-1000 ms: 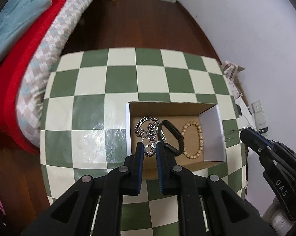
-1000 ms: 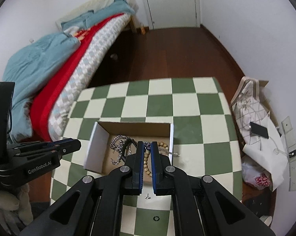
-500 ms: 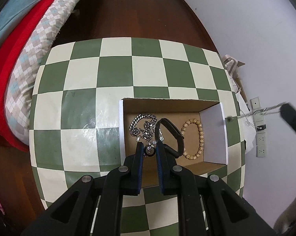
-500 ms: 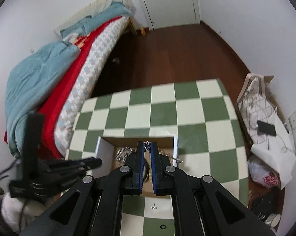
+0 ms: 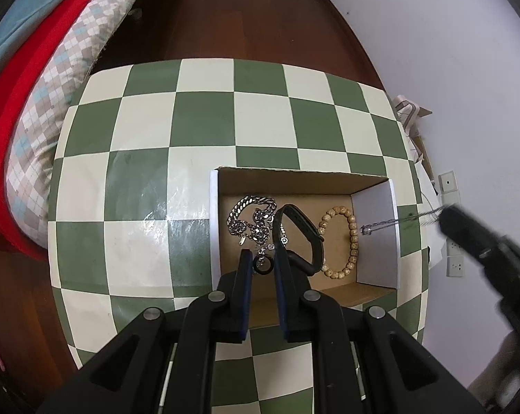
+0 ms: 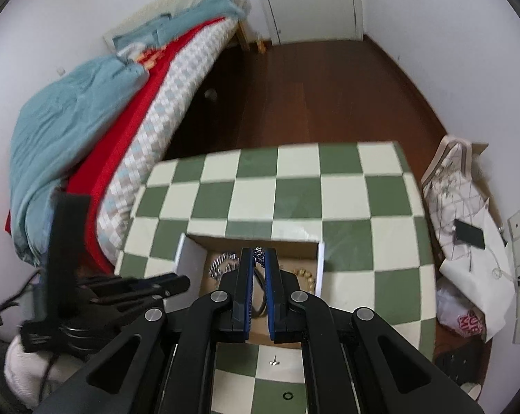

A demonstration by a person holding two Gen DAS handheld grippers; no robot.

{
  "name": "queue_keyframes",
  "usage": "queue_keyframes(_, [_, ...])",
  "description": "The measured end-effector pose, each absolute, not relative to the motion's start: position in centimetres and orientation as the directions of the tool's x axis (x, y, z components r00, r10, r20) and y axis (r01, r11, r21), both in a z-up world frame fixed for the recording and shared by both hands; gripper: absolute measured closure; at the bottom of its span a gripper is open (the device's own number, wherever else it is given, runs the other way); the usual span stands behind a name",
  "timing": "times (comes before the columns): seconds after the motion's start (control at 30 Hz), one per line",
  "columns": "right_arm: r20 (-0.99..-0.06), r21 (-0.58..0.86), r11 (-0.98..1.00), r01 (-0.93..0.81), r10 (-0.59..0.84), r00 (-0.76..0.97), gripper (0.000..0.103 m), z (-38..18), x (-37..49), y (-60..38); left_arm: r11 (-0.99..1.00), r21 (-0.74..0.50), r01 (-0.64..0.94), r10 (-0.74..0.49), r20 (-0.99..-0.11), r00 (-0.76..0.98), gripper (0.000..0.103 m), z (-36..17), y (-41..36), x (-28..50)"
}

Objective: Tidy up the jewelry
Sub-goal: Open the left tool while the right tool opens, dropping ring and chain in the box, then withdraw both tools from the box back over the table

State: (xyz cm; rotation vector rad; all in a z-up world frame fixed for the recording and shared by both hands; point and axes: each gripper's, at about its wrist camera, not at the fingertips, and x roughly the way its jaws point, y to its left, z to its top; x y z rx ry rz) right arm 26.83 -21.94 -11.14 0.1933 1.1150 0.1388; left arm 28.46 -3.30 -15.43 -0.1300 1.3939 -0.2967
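Jewelry lies in a small cardboard box [image 5: 287, 179] on a green and white checkered table [image 5: 149, 158]. On the left side of the box sits a shiny silver chain [image 5: 251, 215], all bunched up. Next to it is a black band [image 5: 303, 234], standing on its edge. Just right of the band lies a ring of tan wooden beads [image 5: 341, 238], flat on the box floor.

Low at the near side of the box, the left gripper [image 5: 263, 262] has its two fingers a little apart. A small dark ring [image 5: 262, 265] shows between the tips, but I cannot tell if they squeeze it.

On the right, the right gripper [image 5: 449, 219] looks blurry. A thin silver chain [image 5: 387, 222] sticks out from its tip toward the box's white right wall. In its own camera, the right gripper [image 6: 259, 255] pinches a sparkly bit of that chain at its tips, above the box.

A tiny earring stud [image 6: 275, 362] and a small black ring [image 6: 287, 396] lie on the table, near that camera.
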Motion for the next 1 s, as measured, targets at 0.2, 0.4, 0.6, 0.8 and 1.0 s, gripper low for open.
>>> queue_keyframes(0.2, [-0.906,0.263,0.964,0.032,0.235,0.352,0.095,-13.9,27.7,-22.6,0.962,-0.266,0.070,-0.273,-0.950,0.150,0.068,-15.2,-2.3,29.1])
queue_keyframes(0.4, [-0.926,0.210,0.976,0.057,0.180,0.331,0.050,-14.5,27.7,-23.4,0.968,-0.246,0.053,-0.252,-0.946,0.205,0.028,-14.0,-1.7,29.0])
queue_keyframes(0.6, [-0.939,0.134,0.988,0.078,0.101,0.328,0.009,-14.7,27.1,-23.7,0.993,-0.076,0.093,-0.100,-0.954,0.284,0.003,-13.0,-2.4,27.7])
queue_keyframes(0.8, [-0.953,0.014,0.997,0.075,-0.009,0.302,0.000,-16.0,25.6,-22.7,0.995,0.030,0.097,-0.005,-0.939,0.343,0.002,-13.2,-2.6,25.4])
queue_keyframes(1.0, [-0.949,-0.040,0.996,0.078,-0.062,0.308,0.000,-16.6,23.7,-22.0,0.995,0.069,0.067,0.036,-0.911,0.411,0.002,-12.5,-2.0,23.0])
